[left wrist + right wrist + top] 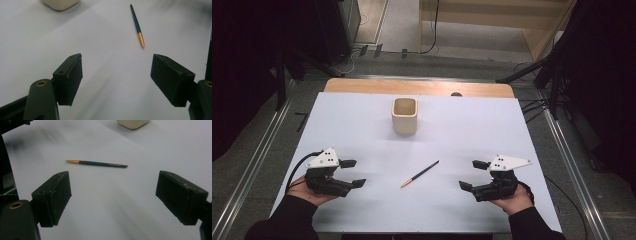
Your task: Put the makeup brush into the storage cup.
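A dark pen with a gold tip lies flat on the white table top, near the front middle. A cream square cup stands upright farther back. My left gripper rests at the front left, jaws open and empty, pointing right toward the pen. My right gripper rests at the front right, jaws open and empty, pointing left at the pen. The cup's base shows at the top of the left gripper view, and the cup also at the top of the right gripper view.
A wooden table edge runs behind the white sheet. Metal rails flank the table on both sides. Cables lie on the floor at the back right.
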Available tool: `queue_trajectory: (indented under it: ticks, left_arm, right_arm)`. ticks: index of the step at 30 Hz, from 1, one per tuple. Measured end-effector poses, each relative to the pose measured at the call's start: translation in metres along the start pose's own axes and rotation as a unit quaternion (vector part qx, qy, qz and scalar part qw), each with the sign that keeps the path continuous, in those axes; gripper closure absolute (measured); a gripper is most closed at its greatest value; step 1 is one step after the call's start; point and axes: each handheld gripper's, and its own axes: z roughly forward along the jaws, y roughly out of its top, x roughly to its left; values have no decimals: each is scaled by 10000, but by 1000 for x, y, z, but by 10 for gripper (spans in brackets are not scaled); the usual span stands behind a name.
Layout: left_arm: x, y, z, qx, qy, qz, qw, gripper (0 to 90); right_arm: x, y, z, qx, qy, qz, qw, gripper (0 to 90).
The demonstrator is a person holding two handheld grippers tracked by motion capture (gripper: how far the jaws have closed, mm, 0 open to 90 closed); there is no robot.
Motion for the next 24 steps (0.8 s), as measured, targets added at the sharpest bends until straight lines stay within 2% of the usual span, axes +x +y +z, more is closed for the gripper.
queue_trajectory:
  ticks: [6, 24]
  left_arm:
    - [1, 0, -1, 36, 18, -52, 10000, 263]
    - [0, 0, 0, 109, 58, -40, 9999, 263]
  right_arm:
    - [0, -1, 2, 89, -24, -18, 10000, 140]
    - [0, -2, 3, 149, -2, -65, 9999, 140]
